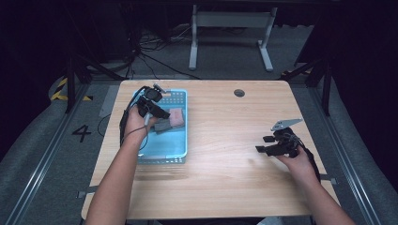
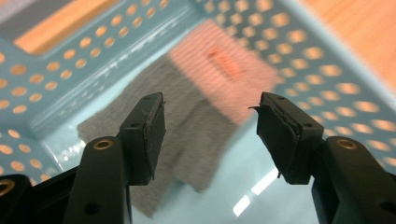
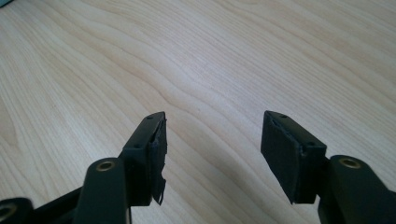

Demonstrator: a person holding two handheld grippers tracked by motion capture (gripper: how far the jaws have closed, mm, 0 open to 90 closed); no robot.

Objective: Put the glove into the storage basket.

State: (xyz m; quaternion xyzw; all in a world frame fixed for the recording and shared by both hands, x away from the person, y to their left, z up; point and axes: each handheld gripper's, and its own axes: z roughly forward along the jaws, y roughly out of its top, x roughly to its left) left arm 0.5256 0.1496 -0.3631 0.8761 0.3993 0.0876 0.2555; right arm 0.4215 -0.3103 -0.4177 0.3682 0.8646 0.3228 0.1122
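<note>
A light blue perforated basket [image 1: 179, 140] stands on the left part of the wooden table. Inside it lie a grey cloth [image 1: 162, 125] and a pink cloth [image 1: 177, 117], side by side and touching. My left gripper [image 1: 158, 111] hovers over the basket, open, jaws spread above the grey cloth [image 2: 187, 140], with the pink cloth [image 2: 224, 70] beyond it. Nothing sits between the jaws. My right gripper [image 1: 264, 144] is open over bare wood at the table's right side, its fingers [image 3: 149, 149] wide apart and empty.
The table [image 1: 225, 154] has a round cable hole [image 1: 239, 93] near its far edge. The basket wall [image 2: 56, 70] curves around the cloths. Beyond the table are a white table frame [image 1: 230, 28] and cables on the floor.
</note>
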